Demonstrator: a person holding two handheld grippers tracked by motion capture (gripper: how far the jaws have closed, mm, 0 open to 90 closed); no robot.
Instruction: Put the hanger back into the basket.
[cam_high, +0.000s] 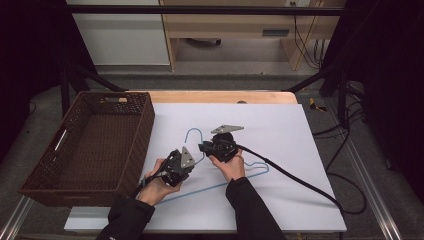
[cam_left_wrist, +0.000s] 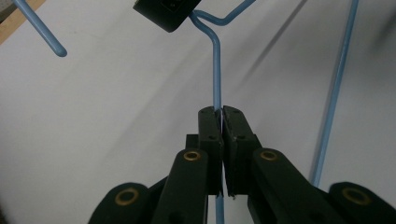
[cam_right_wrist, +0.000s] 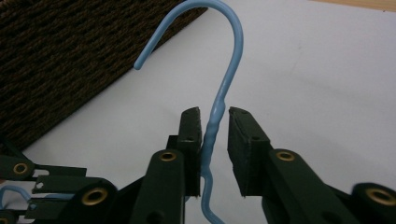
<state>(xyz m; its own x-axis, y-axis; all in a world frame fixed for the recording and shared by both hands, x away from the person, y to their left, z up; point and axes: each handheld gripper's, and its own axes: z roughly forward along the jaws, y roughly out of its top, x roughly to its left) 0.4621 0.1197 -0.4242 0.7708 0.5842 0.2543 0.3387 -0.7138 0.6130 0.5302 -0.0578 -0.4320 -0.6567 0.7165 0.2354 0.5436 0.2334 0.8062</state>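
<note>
Left gripper view shows your left gripper (cam_left_wrist: 220, 112) clenched on the blue wire hanger (cam_left_wrist: 216, 70). Your right gripper (cam_right_wrist: 215, 116) stands released around the hanger's twisted neck, hook ahead, the brown basket (cam_right_wrist: 70, 51) beyond to its left, white table (cam_right_wrist: 327, 70) beneath.

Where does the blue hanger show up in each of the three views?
High view: blue hanger at table centre, between both grippers.
Left gripper view: its wire runs up from the shut jaws.
Right gripper view: twisted neck between the jaws, hook above.
Shared landmark: the hook.
</note>
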